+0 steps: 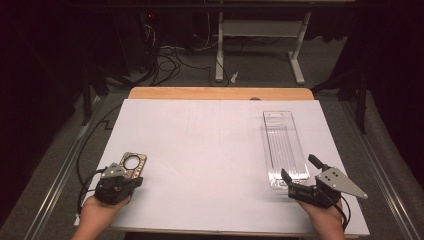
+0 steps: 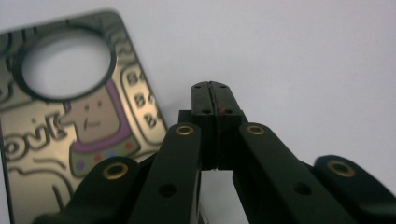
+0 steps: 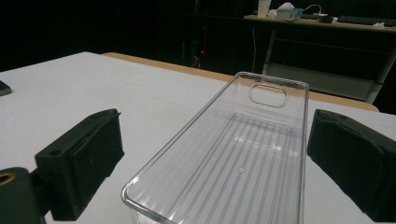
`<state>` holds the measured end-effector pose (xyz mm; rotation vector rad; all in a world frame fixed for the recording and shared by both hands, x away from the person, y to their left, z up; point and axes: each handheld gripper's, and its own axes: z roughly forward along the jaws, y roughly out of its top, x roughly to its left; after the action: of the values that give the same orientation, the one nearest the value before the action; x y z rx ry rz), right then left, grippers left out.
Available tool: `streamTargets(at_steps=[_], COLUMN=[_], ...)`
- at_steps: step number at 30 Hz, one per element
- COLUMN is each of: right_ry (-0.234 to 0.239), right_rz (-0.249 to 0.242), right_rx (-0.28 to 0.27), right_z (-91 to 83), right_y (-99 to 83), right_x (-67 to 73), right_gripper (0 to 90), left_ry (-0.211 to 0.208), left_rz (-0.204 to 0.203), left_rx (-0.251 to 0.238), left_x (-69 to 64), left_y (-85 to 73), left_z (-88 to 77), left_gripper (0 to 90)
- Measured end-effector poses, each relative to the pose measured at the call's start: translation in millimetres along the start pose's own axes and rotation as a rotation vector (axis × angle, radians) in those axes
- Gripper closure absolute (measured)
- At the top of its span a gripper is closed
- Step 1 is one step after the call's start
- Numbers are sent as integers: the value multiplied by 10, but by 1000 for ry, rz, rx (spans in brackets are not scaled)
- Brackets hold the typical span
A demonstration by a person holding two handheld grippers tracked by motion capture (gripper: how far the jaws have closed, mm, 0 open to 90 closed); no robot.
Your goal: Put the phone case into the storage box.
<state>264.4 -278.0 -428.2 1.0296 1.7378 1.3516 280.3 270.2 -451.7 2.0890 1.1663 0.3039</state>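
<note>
Card [image 1: 133,164] left, tray [image 1: 284,148] right

No legible text on the card [image 2: 70,116].

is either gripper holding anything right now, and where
Nothing is held: left gripper is shut beside the illustrated metal card; right gripper is open at the clear plastic tray.

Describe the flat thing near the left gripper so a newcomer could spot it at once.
On the white table, look at the near left corner, just beyond the left gripper. There lies a small shiny card with cartoon drawings and a round hole, unlike the long clear tray at the right.
</note>
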Motion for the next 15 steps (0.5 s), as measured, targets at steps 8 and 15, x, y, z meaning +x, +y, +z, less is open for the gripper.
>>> streamTargets(at_steps=[8, 15], right_ry=[5, 6], right_rz=[-6, 7], right_rx=[-3, -5], right_z=[1, -20], right_y=[-5, -7], right_x=[4, -3], right_gripper=[41, 46], left_ry=[-16, -46], left_rz=[9, 37], left_rx=[-217, -294], left_x=[-197, -273], left_y=[304, 269], left_z=[-80, -44], left_gripper=[896, 839])
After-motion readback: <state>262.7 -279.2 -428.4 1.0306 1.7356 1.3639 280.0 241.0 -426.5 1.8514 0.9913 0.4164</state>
